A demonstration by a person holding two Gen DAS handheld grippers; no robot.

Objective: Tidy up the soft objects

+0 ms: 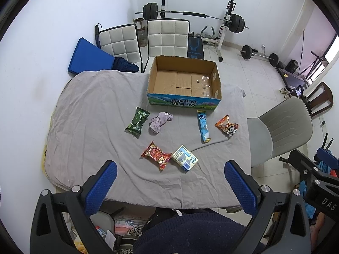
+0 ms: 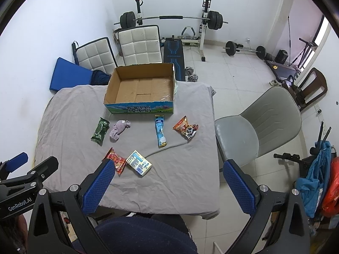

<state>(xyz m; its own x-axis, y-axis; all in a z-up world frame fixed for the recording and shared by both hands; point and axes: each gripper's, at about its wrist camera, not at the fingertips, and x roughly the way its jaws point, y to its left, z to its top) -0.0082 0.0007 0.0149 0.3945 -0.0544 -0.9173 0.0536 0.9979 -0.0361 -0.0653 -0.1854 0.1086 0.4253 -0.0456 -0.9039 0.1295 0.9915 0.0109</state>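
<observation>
An empty cardboard box (image 1: pixel 184 80) (image 2: pixel 139 89) stands at the far side of a grey-clothed table (image 1: pixel 95 110) (image 2: pixel 186 173). In front of it lie a green packet (image 1: pixel 136 121) (image 2: pixel 100 131), a crumpled lilac cloth (image 1: pixel 160 121) (image 2: pixel 119 128), a long light-blue packet (image 1: pixel 203 125) (image 2: pixel 160 133), an orange panda packet (image 1: pixel 227 125) (image 2: pixel 186 129), a red packet (image 1: pixel 156 154) (image 2: pixel 115 160) and a small white-blue packet (image 1: pixel 184 157) (image 2: pixel 138 162). My left gripper (image 1: pixel 170 187) hangs open above the table's near edge. My right gripper (image 2: pixel 168 187) is open too, holding nothing.
A grey chair (image 1: pixel 279 129) (image 2: pixel 258 131) stands right of the table. Two white padded chairs (image 1: pixel 167 38) (image 2: pixel 138 44) and a blue cushion (image 1: pixel 89 56) are behind it. A barbell rack (image 2: pixel 169 19), weights and floor clutter fill the back. A dark-clad person (image 1: pixel 190 232) sits at the near edge.
</observation>
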